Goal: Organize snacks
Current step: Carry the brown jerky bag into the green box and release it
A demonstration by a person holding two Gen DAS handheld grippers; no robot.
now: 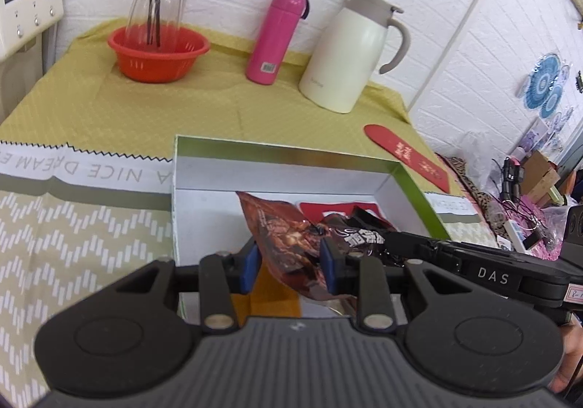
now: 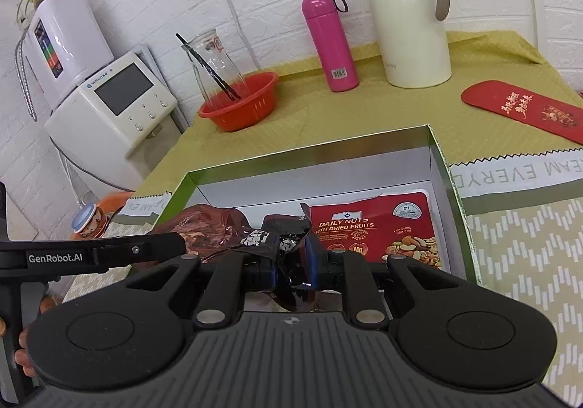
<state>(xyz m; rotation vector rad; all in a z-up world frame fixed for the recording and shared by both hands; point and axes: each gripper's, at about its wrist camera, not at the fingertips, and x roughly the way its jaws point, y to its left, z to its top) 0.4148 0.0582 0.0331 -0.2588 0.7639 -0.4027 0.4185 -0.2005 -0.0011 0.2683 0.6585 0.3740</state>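
Your left gripper (image 1: 289,264) clamps its jaws on a brown snack bag (image 1: 277,226), your right gripper (image 2: 291,271) on a dark snack bag (image 2: 277,238), both over the open box (image 2: 442,167) holding a red nut pack (image 2: 379,226). Behind on the counter (image 1: 109,109): red bowl (image 1: 158,51), pink flask (image 1: 275,36), cream jug (image 1: 349,54).

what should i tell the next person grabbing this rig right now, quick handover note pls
Left tool: shut on the brown snack bag, held over the near side of the open box.
Right tool: shut on the dark snack bag, also over the box, right beside the left one.
In the box: a red nuts packet lies flat on the floor at the right side.
Done: nuts packet is packed.
Left: lower and release both held bags into the free space left of the nuts packet, then check for other snacks. The red envelope lies on the tablecloth outside the box.
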